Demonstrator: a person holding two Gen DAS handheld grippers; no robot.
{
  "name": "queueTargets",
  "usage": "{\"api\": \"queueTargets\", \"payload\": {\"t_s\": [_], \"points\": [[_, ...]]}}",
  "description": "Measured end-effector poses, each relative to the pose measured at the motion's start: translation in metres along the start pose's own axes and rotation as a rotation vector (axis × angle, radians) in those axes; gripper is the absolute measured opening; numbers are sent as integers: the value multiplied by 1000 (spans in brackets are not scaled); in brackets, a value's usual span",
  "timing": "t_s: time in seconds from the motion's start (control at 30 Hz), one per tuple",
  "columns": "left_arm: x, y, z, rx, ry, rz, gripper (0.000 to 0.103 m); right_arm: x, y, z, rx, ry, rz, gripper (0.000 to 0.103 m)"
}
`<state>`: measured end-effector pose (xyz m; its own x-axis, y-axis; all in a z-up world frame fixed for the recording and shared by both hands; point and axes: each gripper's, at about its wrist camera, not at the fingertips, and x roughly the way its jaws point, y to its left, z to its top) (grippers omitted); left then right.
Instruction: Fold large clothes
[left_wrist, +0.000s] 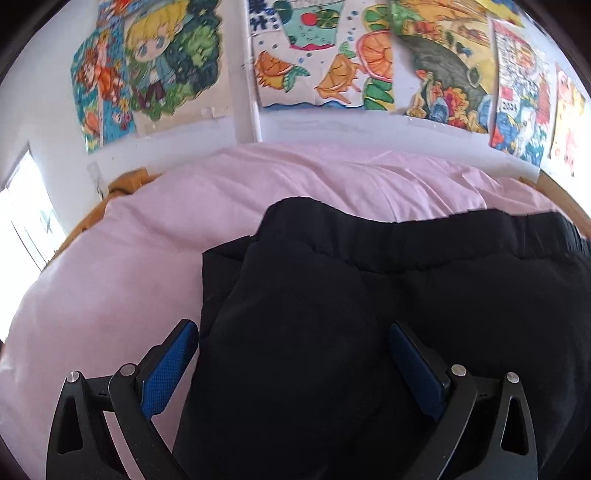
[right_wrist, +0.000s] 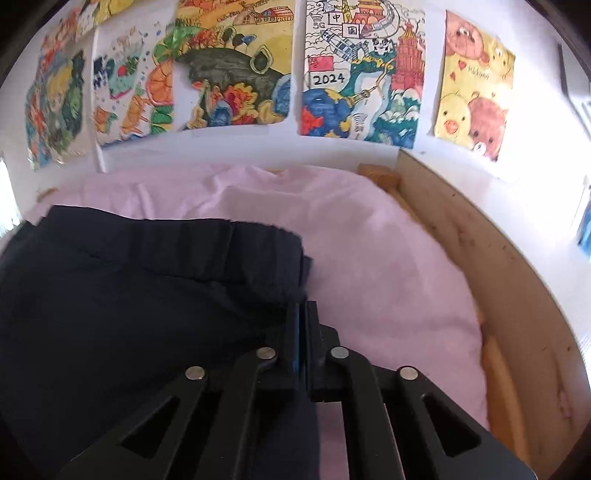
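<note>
Black pants (left_wrist: 369, 295) lie on the pink bed (left_wrist: 129, 258), waistband far. Left gripper (left_wrist: 291, 354) gapes over their left edge; right gripper (right_wrist: 303, 332) is pinched together at the right edge, maybe on cloth.

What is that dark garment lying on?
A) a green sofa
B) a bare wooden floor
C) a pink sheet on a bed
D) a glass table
C: the dark garment is spread across the pink sheet, which covers a bed with a wooden frame.
</note>
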<state>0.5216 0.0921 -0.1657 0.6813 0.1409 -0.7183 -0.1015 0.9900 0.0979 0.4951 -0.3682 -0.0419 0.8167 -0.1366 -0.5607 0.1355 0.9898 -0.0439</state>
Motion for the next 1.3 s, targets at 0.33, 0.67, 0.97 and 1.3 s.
{"api": "queueTargets", "payload": {"t_s": [0.33, 0.67, 0.97, 1.3], "points": [[-115, -49, -3, 130, -153, -371, 102, -75, 21, -4, -52, -140, 134, 54], [-94, -127, 7, 321, -118, -356, 103, -63, 76, -19, -221, -124, 303, 61], [-49, -140, 34, 268, -79, -306, 103, 7, 98, 4, -215, 20, 245, 61], [-22, -138, 38, 244, -17, -340, 103, 41, 92, -6, -114, 105, 301, 63]]}}
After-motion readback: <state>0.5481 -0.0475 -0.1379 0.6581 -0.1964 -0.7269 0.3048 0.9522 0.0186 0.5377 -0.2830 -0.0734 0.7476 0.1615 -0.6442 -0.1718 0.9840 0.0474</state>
